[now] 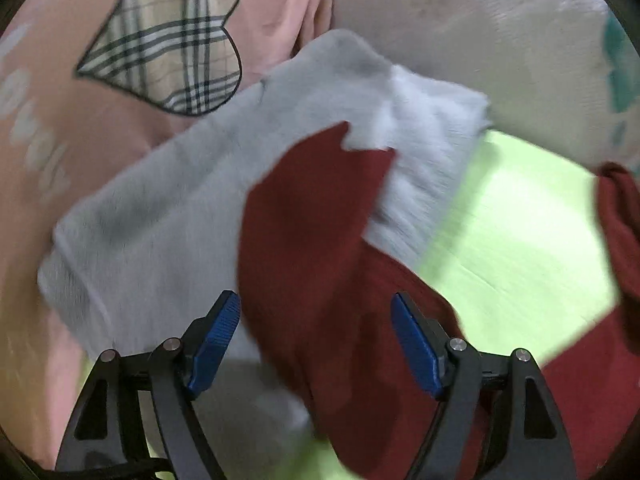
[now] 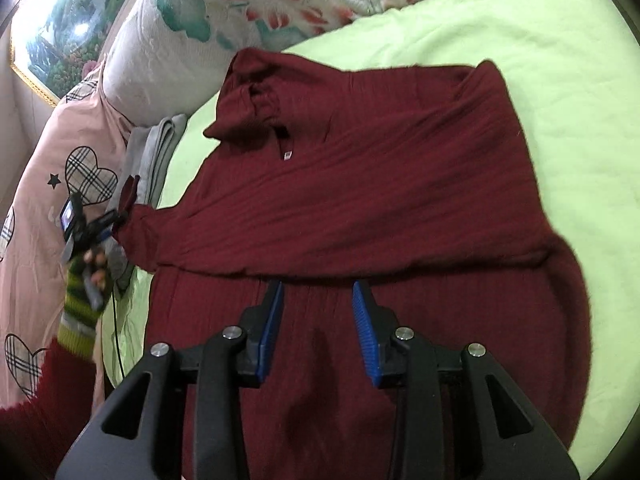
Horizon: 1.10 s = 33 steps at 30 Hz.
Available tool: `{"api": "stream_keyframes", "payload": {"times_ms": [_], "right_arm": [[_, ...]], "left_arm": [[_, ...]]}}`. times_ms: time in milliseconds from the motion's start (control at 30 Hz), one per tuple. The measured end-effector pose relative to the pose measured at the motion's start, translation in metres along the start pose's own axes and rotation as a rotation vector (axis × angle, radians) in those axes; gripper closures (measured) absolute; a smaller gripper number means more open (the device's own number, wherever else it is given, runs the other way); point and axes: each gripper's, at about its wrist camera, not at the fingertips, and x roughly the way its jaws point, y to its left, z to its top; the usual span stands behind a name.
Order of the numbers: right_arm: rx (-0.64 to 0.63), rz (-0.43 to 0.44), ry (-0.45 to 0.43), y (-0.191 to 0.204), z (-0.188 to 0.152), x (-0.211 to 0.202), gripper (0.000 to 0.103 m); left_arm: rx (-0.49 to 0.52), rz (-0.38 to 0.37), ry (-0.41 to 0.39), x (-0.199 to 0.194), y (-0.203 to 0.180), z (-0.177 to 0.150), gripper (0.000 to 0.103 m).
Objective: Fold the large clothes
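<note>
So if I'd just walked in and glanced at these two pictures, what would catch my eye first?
Probably the big dark red garment, spread across the lime green sheet and filling the right wrist view. Next, the pink bedding with plaid hearts at the upper left of the left wrist view, beside a grey folded cloth. The blue-padded right gripper hovers open over the red fabric.

one dark red garment lies on one lime green bed sheet, one folded grey cloth beside it; one floral pillow and one pink quilt with four plaid hearts in the right wrist view; two grippers, left and right, two blue fingers each; one framed picture; one gloved hand
</note>
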Motion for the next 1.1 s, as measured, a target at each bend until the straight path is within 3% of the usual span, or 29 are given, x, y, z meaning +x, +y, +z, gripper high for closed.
{"api": "stream_keyframes", "payload": {"times_ms": [133,200,233,267,467,633,733,833,1000,1100], "right_arm": [[0.028,0.002,0.022,-0.003,-0.004,0.006,0.066],[0.035,-0.008,0.026,-0.005,-0.005,0.008,0.066],[0.041,-0.011,0.027,-0.006,-0.006,0.008,0.066],[0.046,-0.012,0.028,-0.007,-0.007,0.008,0.066],[0.052,0.004,0.010,-0.006,-0.011,0.001,0.066],[0.054,0.025,-0.021,-0.003,-0.014,-0.009,0.066],[0.065,0.027,-0.035,-0.004,-0.016,-0.015,0.066],[0.078,0.028,-0.047,-0.007,-0.019,-0.020,0.066],[0.114,0.019,-0.078,-0.018,-0.022,-0.032,0.066],[0.139,0.015,-0.099,-0.028,-0.024,-0.039,0.066]], "left_arm": [[0.039,0.041,0.033,0.033,-0.002,0.024,0.026],[0.025,0.018,0.022,0.038,0.000,0.031,0.046],[0.012,-0.008,0.016,0.037,0.002,0.034,0.074],[-0.004,-0.046,0.016,0.036,0.004,0.035,0.091],[-0.120,-0.240,-0.049,-0.004,0.015,0.019,0.096],[-0.123,-0.408,-0.125,-0.069,-0.014,-0.015,0.096],[-0.105,-0.532,-0.165,-0.113,-0.046,-0.041,0.096],[-0.040,-0.660,-0.178,-0.151,-0.102,-0.068,0.095],[0.136,-0.769,-0.161,-0.194,-0.197,-0.121,0.095],[0.222,-0.800,-0.117,-0.196,-0.250,-0.147,0.095]]}}
